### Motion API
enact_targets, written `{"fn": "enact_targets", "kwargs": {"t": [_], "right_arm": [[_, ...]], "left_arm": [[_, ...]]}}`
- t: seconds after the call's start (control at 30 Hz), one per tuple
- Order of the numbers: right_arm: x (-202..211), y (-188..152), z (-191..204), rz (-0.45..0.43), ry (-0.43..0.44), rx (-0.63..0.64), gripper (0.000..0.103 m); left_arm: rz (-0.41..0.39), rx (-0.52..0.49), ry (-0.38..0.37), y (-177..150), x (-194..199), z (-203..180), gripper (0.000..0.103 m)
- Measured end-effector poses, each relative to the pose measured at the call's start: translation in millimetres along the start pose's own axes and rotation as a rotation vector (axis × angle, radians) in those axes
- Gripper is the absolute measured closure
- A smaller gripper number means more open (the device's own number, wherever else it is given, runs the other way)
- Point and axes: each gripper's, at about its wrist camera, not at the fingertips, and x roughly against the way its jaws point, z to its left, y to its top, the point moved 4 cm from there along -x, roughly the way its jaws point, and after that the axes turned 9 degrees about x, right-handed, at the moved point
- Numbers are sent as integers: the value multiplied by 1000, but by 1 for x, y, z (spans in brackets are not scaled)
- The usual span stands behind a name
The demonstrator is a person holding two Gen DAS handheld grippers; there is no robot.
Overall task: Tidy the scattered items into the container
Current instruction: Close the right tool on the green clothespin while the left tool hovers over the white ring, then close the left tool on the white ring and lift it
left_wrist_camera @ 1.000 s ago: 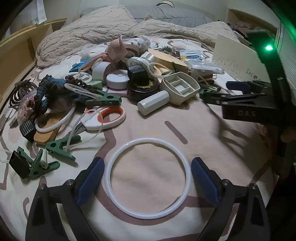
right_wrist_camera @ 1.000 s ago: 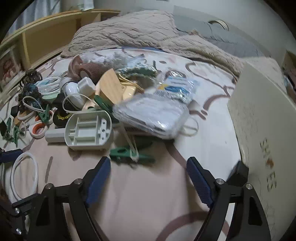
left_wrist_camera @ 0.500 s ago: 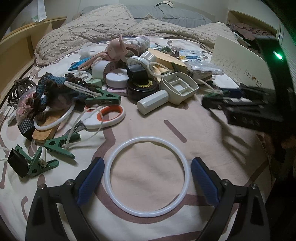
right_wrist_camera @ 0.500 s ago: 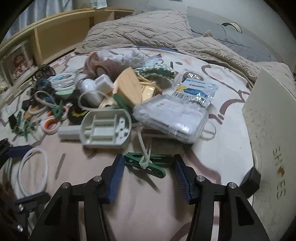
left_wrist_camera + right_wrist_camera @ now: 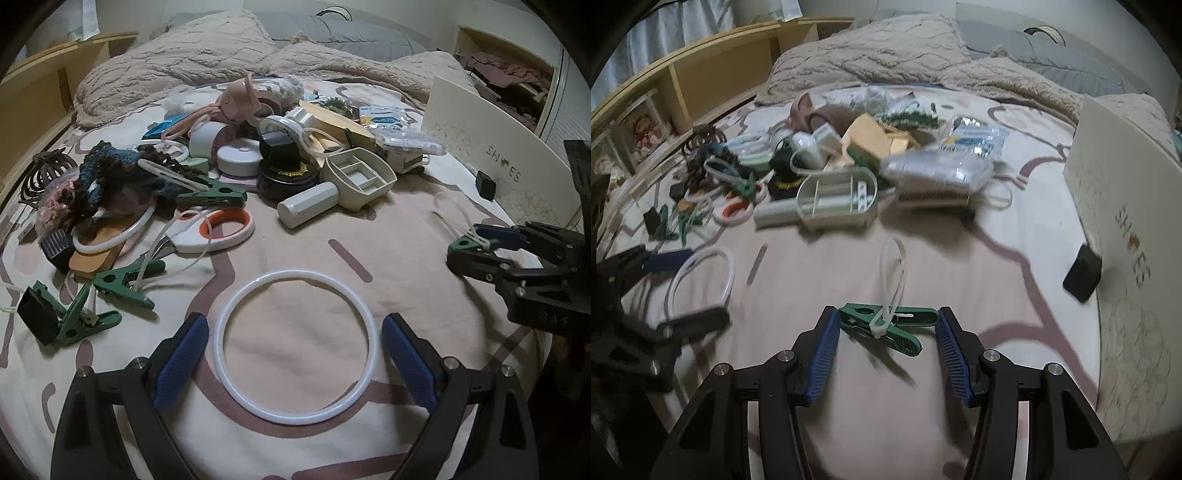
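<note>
My right gripper [image 5: 886, 347] is shut on a green clothes peg [image 5: 886, 328] with a white cable tie looped through it, and holds it above the bed; it also shows in the left wrist view [image 5: 476, 245]. My left gripper [image 5: 291, 354] is open, its blue pads either side of a white plastic ring [image 5: 295, 354] that lies flat on the bedsheet. The cream shoe box [image 5: 1126, 229] marked SHOES stands at the right. A heap of scattered items [image 5: 266, 158] lies further back on the bed.
Orange-handled scissors [image 5: 218, 232], several green pegs [image 5: 122, 284], a black binder clip [image 5: 37, 317], a grey divided tray [image 5: 358, 177] and a clear plastic pack [image 5: 934, 170] lie on the bed. A small black object [image 5: 1082, 273] leans against the box. A rumpled blanket [image 5: 229, 48] lies behind.
My right gripper has closed on the green peg and lifted it off the sheet, moving back and to the right. My left gripper stays open around the white ring.
</note>
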Motion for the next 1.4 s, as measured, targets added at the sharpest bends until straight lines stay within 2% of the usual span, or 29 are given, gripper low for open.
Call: {"fn": "enact_targets", "kwargs": {"t": [0.03,0.1,0.13,0.2,0.33,0.53,0.6,0.73,0.8,1.13,1.4], "right_arm": [[1,-1,1,-3,-1,1,47],[2,-3,2,-3,8,-13,34],[3,-4,2,-2,16,-22,22],[4,-5,2,-6,16,-25,19],[3,-2,-1,-12,4,-38,19],[1,-2,0,-3,-1,-43,20],[0,-3,4,-1,-16,-22,24],[0,0,7,-18,-38,-3,48],[0,1,7,-22,-43,1,48],[6,3,6,-45,-35,-8,48],[19,9,4,-102,-21,-25,48]], "left_arm": [[-2,-4,3,-1,0,0,6],[0,-4,0,-2,0,-1,1],[-1,0,1,-3,1,-1,1],[-4,9,3,-4,3,0,1],[-11,43,-4,-5,5,4,1],[-12,33,36,-6,1,2,1],[-16,42,40,-5,0,1,1],[-25,43,46,-4,1,3,8],[-30,53,43,-3,3,5,18],[-45,66,26,1,9,5,18],[-105,38,22,7,22,-1,18]]}}
